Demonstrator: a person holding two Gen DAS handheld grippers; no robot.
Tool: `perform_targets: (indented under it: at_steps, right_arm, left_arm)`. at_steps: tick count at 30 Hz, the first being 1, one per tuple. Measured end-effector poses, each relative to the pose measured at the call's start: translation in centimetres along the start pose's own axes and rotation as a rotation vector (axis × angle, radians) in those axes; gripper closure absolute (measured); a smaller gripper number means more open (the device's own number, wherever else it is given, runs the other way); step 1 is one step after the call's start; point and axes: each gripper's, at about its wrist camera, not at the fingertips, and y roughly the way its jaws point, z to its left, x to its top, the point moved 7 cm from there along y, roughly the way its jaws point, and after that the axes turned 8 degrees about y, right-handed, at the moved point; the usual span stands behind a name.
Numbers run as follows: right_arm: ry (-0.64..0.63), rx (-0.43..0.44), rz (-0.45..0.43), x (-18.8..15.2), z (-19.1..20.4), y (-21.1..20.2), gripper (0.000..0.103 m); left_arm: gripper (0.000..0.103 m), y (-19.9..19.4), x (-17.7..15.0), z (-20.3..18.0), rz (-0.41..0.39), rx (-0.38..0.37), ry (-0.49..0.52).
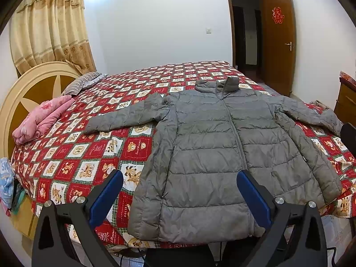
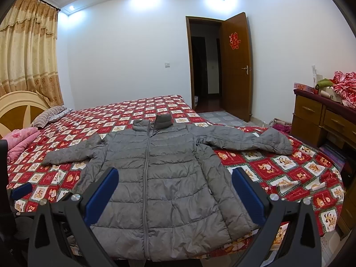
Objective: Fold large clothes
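Note:
A grey quilted puffer jacket (image 1: 213,146) lies flat and zipped on the bed, collar away from me, both sleeves spread out to the sides. It also shows in the right wrist view (image 2: 155,173). My left gripper (image 1: 180,178) is open and empty, held above the jacket's hem near the bed's front edge. My right gripper (image 2: 173,175) is open and empty, also above the lower part of the jacket. The left gripper's blue fingertip (image 2: 21,190) shows at the left edge of the right wrist view.
The bed has a red checked cartoon bedspread (image 1: 93,155), a round wooden headboard (image 1: 33,84) at the left, a pink folded blanket (image 1: 42,118) and a striped pillow (image 1: 80,83). A wooden dresser (image 2: 320,120) with clutter stands at the right. An open brown door (image 2: 235,66) is beyond the bed.

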Motion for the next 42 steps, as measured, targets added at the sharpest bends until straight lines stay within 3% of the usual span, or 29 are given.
perform_targets:
  at_steps: [42]
  right_arm:
    - [0.006, -0.007, 0.002, 0.02, 0.03, -0.35, 0.000]
  left_arm:
    - [0.001, -0.27, 0.19, -0.38, 0.003, -0.009, -0.005]
